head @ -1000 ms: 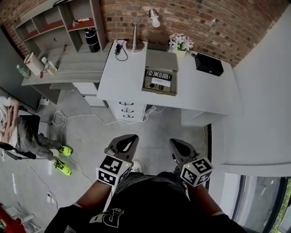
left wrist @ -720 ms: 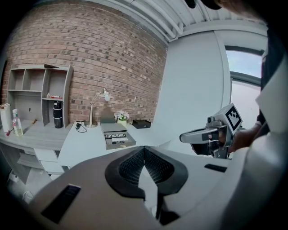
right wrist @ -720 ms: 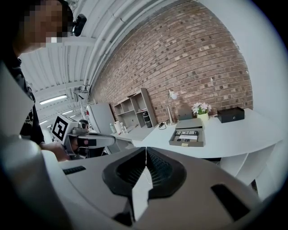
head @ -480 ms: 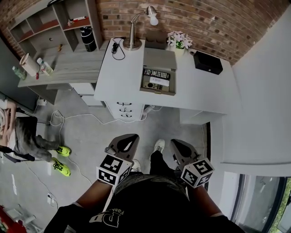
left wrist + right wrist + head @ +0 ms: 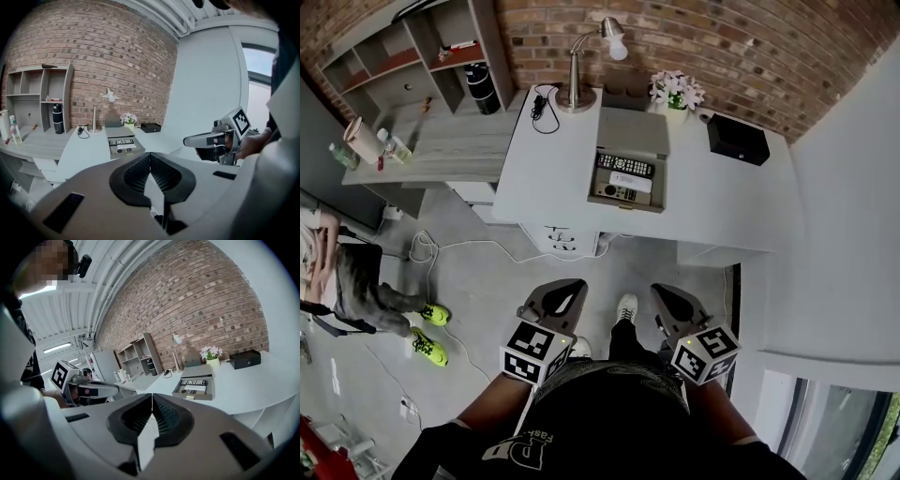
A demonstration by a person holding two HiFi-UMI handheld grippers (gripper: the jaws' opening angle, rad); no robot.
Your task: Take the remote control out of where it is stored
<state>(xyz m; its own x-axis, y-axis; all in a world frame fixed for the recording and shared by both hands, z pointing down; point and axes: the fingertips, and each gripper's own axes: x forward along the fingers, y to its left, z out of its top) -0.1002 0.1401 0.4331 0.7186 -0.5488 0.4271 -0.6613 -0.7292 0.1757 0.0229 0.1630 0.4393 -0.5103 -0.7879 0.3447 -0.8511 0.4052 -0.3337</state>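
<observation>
Remote (image 5: 625, 165): in open box (image 5: 624, 206) on table (image 5: 546, 164), at box's far end | left gripper (image 5: 571, 290): jaws pressed together, empty, well short of table | right gripper (image 5: 660, 294): jaws pressed together, empty

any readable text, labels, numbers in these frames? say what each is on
No text here can be quoted.
White print on the person's black shirt: upside down and creased, unreadable.
Long black remote control in the open grey box: key markings too small.
Black-and-white marker cubes: square patterns only, no words.
</observation>
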